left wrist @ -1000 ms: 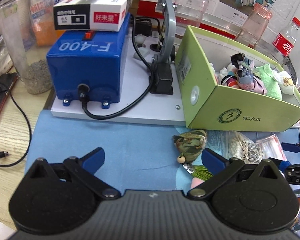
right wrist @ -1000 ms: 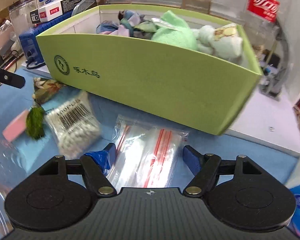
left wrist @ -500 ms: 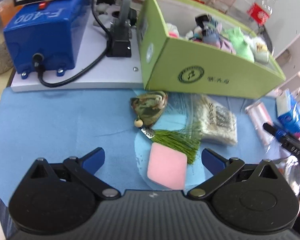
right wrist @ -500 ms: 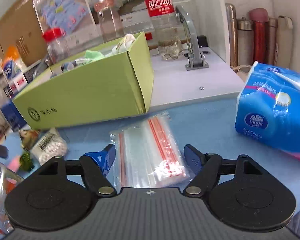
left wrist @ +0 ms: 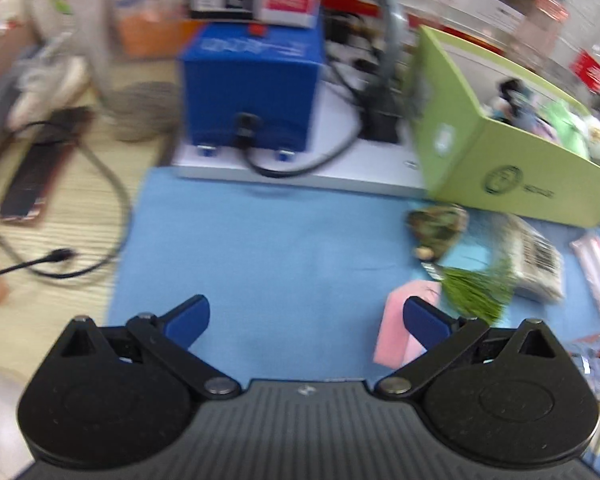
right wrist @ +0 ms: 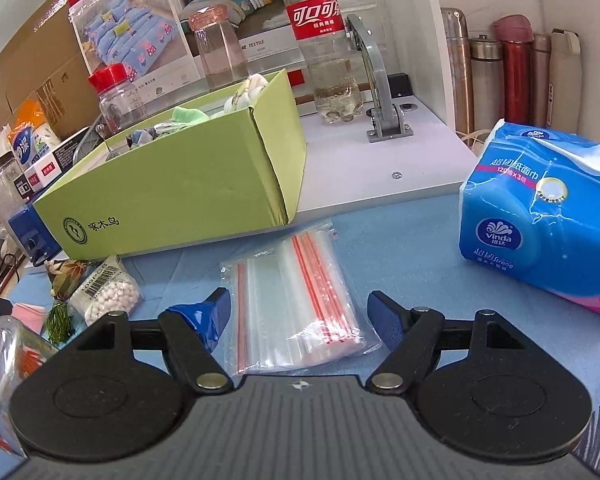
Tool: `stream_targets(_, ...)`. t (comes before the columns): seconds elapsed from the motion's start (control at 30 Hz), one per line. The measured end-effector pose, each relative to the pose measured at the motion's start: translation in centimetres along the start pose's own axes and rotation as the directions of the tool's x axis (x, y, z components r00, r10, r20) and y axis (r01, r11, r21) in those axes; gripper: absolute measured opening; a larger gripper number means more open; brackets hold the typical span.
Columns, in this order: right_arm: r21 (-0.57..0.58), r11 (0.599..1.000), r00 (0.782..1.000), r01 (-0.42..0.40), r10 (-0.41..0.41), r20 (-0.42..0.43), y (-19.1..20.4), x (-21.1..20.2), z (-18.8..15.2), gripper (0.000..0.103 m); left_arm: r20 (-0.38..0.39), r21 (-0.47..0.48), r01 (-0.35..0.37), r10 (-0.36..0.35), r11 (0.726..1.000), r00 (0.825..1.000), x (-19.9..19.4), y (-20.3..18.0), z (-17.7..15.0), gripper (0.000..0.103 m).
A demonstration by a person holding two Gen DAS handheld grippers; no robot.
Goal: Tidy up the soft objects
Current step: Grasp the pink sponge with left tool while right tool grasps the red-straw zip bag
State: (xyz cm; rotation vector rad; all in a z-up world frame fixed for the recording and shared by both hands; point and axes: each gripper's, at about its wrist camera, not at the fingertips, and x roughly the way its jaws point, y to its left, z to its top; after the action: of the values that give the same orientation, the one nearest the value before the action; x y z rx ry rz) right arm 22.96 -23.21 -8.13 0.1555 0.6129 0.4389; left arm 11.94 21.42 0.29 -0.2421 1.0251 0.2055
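Note:
A green box (right wrist: 172, 196) (left wrist: 512, 168) holding several soft cloth items stands on a white base behind the blue mat. On the mat lie a pink sponge (left wrist: 400, 328), a camouflage pouch (left wrist: 440, 228) with a green tassel (left wrist: 476, 292), a bag of cotton swabs (right wrist: 108, 292) (left wrist: 536, 256) and a stack of zip bags (right wrist: 296, 304). My left gripper (left wrist: 304, 316) is open over bare mat, its right finger in front of the sponge. My right gripper (right wrist: 300, 312) is open, its fingers on either side of the zip bags without pressing them.
A blue tissue pack (right wrist: 540, 216) lies at the right. A blue machine (left wrist: 252, 84) with cables sits behind the mat on the left. Bottles, jars and flasks line the back. A phone (left wrist: 40, 168) and cable lie on the wooden table.
The left gripper swung left, so the sponge and pouch now sit at its right. The right gripper stayed over the zip bags with the tissue pack at its right.

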Motion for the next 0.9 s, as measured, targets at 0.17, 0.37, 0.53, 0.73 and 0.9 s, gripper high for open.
stream_targets(0.17, 0.017, 1.000, 0.999, -0.011, 0.010, 0.035, 0.2, -1.1, 0.3, 0.062, 0.026, -0.005, 0.089, -0.089, 0.996, 0.996, -0.9, 0.3, -0.8, 0.102)
stream_targets(0.37, -0.013, 1.000, 1.000, -0.007, 0.008, 0.017, 1.1, -1.3, 0.2, 0.062, -0.021, 0.161, 0.162, -0.161, 0.974, 0.987, 1.5, -3.3, -1.4, 0.102)
stream_targets(0.53, -0.066, 0.998, 1.000, -0.002, 0.001, -0.016, 1.6, -1.5, -0.2, 0.062, 0.033, 0.226, 0.232, -0.245, 0.946, 0.969, 2.3, -3.3, -1.5, 0.102)
stream_targets(0.73, -0.101, 0.995, 0.999, 0.003, -0.008, -0.048, 1.8, -0.8, 0.3, 0.062, 0.017, 0.330, 0.280, -0.303, 0.901, 0.953, 3.4, -2.1, -1.1, 0.102)
stream_targets(0.9, -0.104, 0.994, 0.998, 0.019, -0.025, -0.062, 1.7, 0.0, 0.7, 0.062, -0.022, 0.540, 0.266, -0.302, 0.799, 0.953, 3.7, -3.1, -2.1, 0.102)
